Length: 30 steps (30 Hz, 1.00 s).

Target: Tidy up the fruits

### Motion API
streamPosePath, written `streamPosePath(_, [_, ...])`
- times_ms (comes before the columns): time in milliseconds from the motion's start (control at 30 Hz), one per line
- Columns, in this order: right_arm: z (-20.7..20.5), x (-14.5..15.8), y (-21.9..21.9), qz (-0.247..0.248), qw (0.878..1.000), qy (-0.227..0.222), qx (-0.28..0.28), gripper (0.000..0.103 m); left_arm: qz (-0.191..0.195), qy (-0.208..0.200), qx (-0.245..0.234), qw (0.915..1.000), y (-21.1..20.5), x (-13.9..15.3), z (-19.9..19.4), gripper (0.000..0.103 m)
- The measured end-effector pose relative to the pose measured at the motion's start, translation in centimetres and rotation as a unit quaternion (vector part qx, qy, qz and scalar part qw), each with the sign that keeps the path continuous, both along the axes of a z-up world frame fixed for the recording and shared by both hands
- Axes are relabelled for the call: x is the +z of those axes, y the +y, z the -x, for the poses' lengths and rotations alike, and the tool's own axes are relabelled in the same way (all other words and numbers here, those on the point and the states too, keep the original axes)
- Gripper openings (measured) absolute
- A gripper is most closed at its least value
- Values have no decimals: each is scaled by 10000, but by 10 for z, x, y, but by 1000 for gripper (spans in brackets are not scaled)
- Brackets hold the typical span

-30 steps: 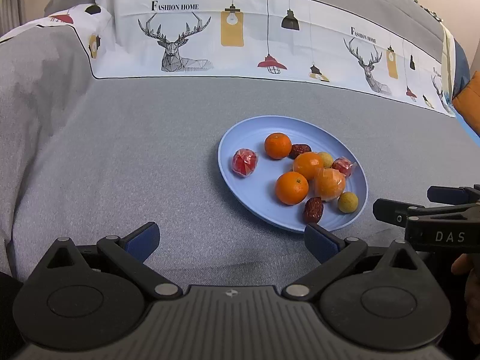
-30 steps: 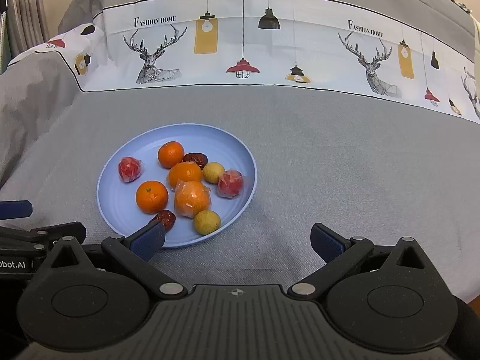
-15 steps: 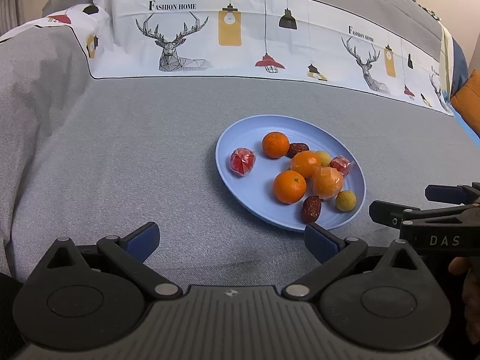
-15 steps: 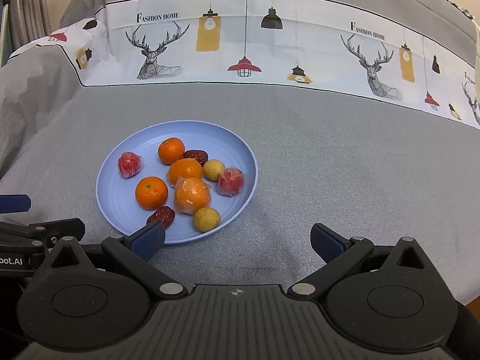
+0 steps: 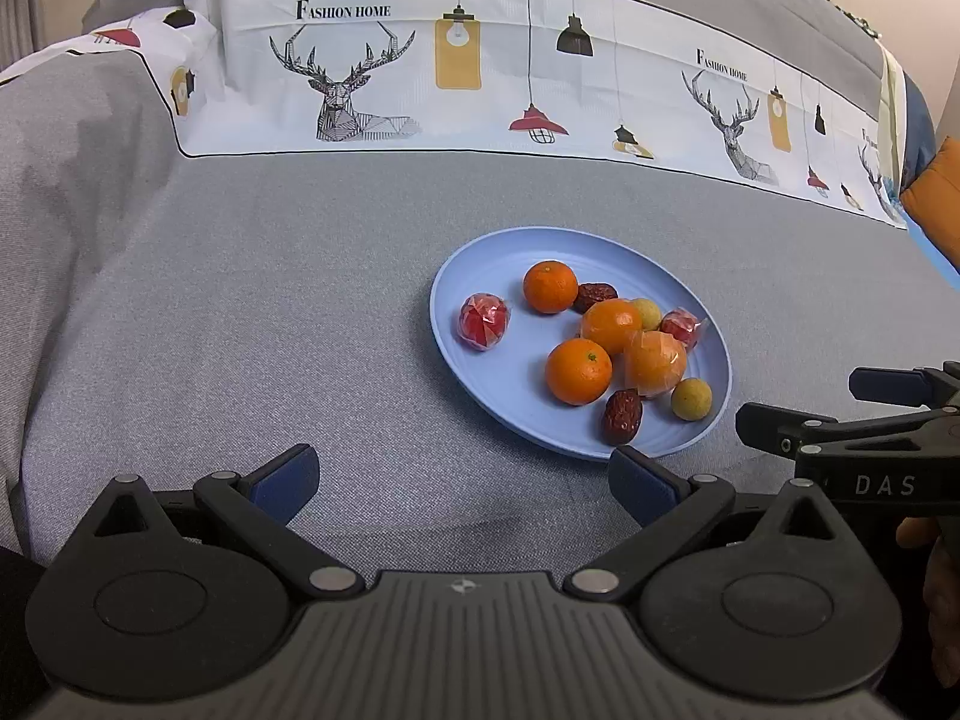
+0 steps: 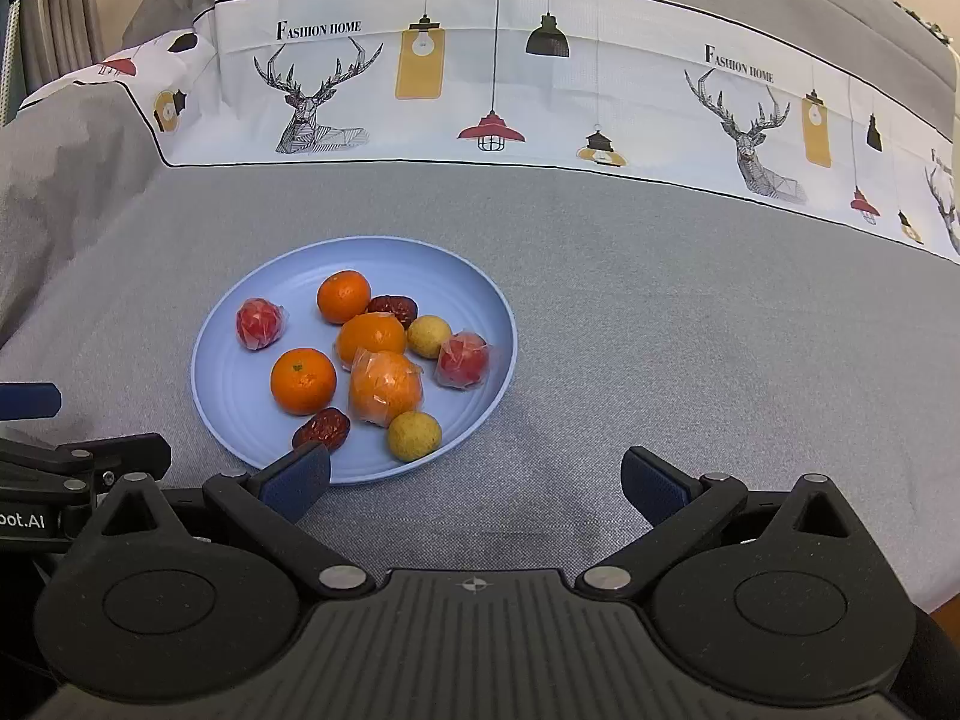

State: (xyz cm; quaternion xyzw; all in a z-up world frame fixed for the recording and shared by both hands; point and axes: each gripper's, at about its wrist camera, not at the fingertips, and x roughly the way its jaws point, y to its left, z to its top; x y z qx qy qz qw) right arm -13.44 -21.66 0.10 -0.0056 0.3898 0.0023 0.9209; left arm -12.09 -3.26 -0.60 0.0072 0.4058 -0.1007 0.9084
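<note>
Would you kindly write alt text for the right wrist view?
A blue plate of oranges, red dates and small wrapped fruits sits on a grey cloth, beyond the open right gripper. A deer-and-lamp printed band runs behind.

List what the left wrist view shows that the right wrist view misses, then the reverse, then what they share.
Only the left wrist view: an orange cushion at the right edge and the open right gripper from the side.

Only the right wrist view: pale curtain folds at top left.

Both: the round blue plate of oranges, dates and wrapped fruit on the grey printed cloth.
</note>
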Motion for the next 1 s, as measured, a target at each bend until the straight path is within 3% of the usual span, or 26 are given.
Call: streamPosePath(1000, [0, 0, 1, 32, 10000, -20, -10, 102, 35, -48, -130, 9999, 0, -1, 1, 103])
